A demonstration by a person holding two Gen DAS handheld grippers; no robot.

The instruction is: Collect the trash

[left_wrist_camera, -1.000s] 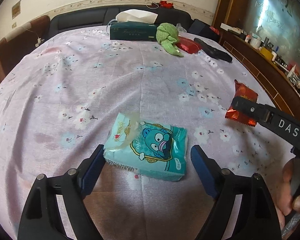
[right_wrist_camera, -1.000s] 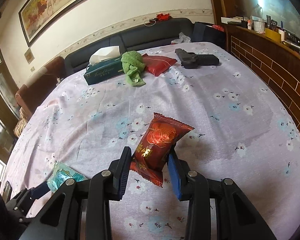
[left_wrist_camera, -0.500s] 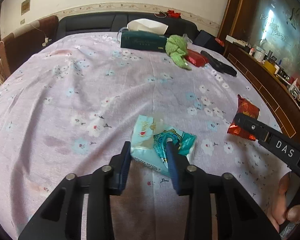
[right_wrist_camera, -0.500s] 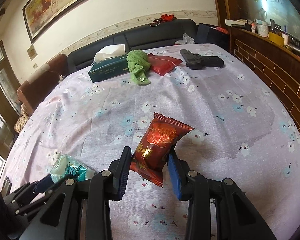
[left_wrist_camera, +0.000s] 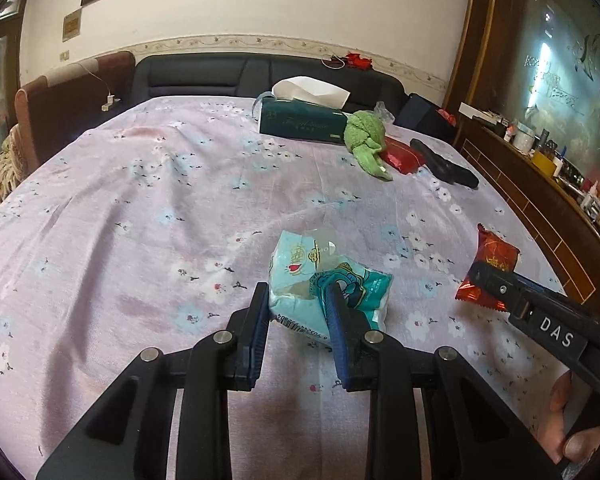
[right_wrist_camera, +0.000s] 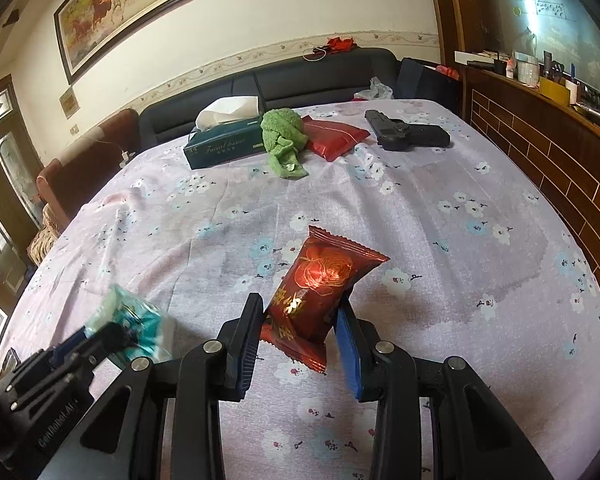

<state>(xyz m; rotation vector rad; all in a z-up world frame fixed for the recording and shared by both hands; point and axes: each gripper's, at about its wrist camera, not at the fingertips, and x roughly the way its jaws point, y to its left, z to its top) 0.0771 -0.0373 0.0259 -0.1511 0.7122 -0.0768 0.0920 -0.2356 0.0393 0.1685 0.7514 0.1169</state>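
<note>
My left gripper (left_wrist_camera: 296,300) is shut on a teal tissue pack with a cartoon print (left_wrist_camera: 320,280) and holds it above the flowered tablecloth (left_wrist_camera: 160,208). The pack is squeezed and tilted between the blue pads. My right gripper (right_wrist_camera: 300,316) is shut on a red snack wrapper (right_wrist_camera: 320,280) and holds it above the cloth. The red wrapper also shows in the left wrist view (left_wrist_camera: 492,264), and the teal pack, blurred, in the right wrist view (right_wrist_camera: 136,320).
At the far side lie a green tissue box (right_wrist_camera: 224,144), a green cloth (right_wrist_camera: 284,140), a red packet (right_wrist_camera: 332,136) and a black toy pistol (right_wrist_camera: 404,132). A dark sofa (left_wrist_camera: 220,76) stands behind. A wooden counter (right_wrist_camera: 560,128) runs along the right.
My left gripper closed on the teal tissue pack and lifted it off the cloth. My right gripper kept hold of the red wrapper and rose with it.
</note>
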